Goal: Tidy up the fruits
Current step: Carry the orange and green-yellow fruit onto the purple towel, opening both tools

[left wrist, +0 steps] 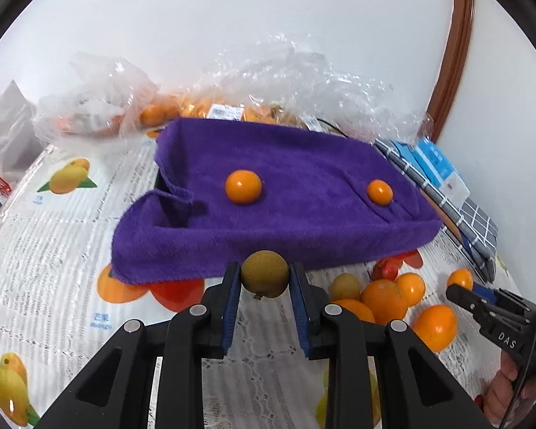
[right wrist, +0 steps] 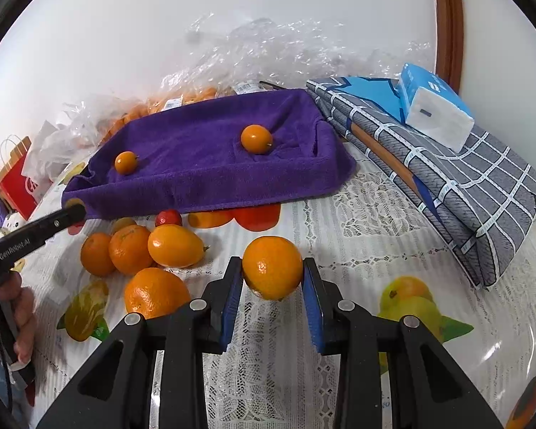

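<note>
My left gripper [left wrist: 265,274] is shut on a small brownish-yellow round fruit [left wrist: 264,272], held just in front of the purple towel-lined tray [left wrist: 303,221]. Two small orange fruits [left wrist: 243,186] [left wrist: 379,192] lie on the towel. My right gripper [right wrist: 272,268] is shut on an orange [right wrist: 272,266], held above the table in front of the tray [right wrist: 203,175]. A pile of loose oranges [right wrist: 139,250] lies on the table to its left, also seen in the left wrist view [left wrist: 393,296]. The right gripper shows in the left wrist view [left wrist: 462,291].
Clear plastic bags of oranges [left wrist: 203,107] sit behind the tray by the wall. A folded grey checked cloth [right wrist: 464,178] with a blue tissue pack [right wrist: 432,107] lies to the right. A red paper bag [right wrist: 18,178] stands at far left. The tablecloth has fruit prints.
</note>
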